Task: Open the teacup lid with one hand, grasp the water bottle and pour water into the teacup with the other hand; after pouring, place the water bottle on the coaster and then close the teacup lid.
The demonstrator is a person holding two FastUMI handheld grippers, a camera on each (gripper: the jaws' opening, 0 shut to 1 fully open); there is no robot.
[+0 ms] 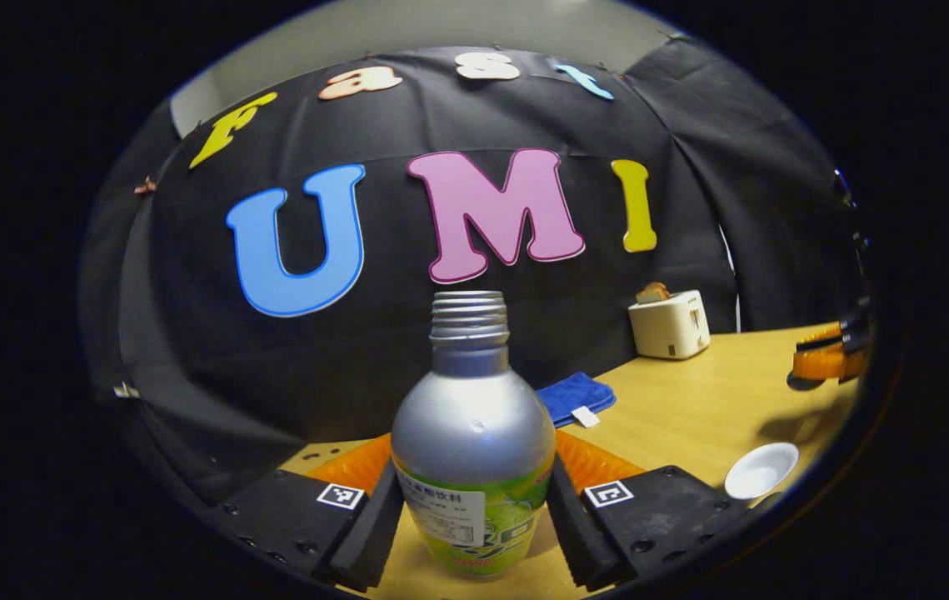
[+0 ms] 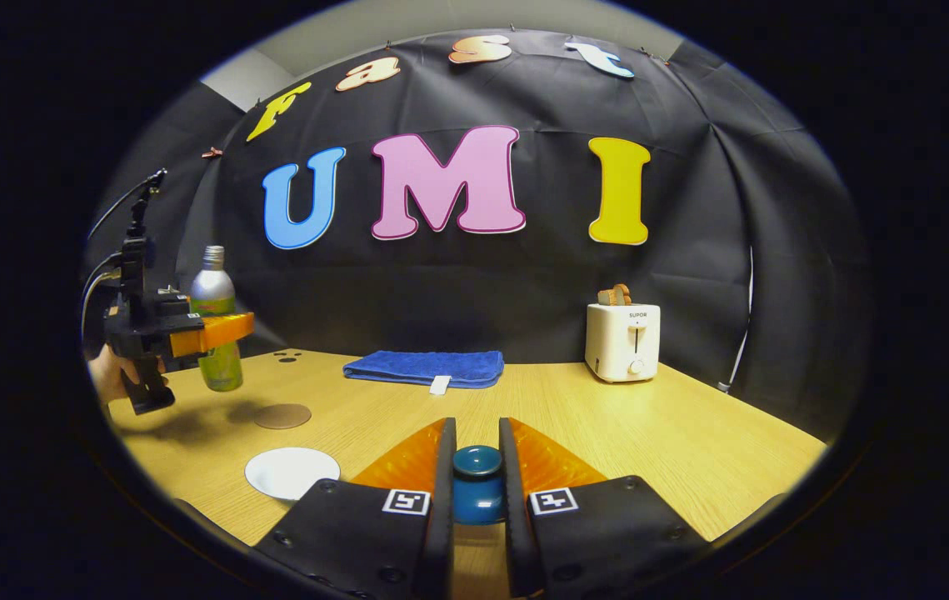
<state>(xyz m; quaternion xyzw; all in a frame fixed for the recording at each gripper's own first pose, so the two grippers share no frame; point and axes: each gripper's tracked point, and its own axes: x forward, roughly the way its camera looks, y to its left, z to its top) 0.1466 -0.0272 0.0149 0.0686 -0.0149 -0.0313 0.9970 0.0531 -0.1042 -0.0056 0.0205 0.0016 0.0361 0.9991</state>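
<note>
Left gripper (image 1: 474, 517) pinching water bottle (image 1: 472, 442) with both fingers on its sides, cap off, upright. In right gripper view, held off the table (image 2: 649, 450), above and behind the brown coaster (image 2: 282, 415). Right gripper (image 2: 476, 487) clamped on teacup lid (image 2: 476, 483), knob between 2 fingers. White teacup (image 2: 292, 472) just in front of coaster. Blue towel (image 2: 424, 367) and toaster (image 2: 622, 340) beyond coaster, to its right.

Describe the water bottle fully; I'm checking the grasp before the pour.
The water bottle looks like silver metal, with a bare threaded neck, no cap, and a green label round its lower body. It stands upright, lifted off the table, clamped at the label between the left gripper fingers, left of the coaster.
</note>
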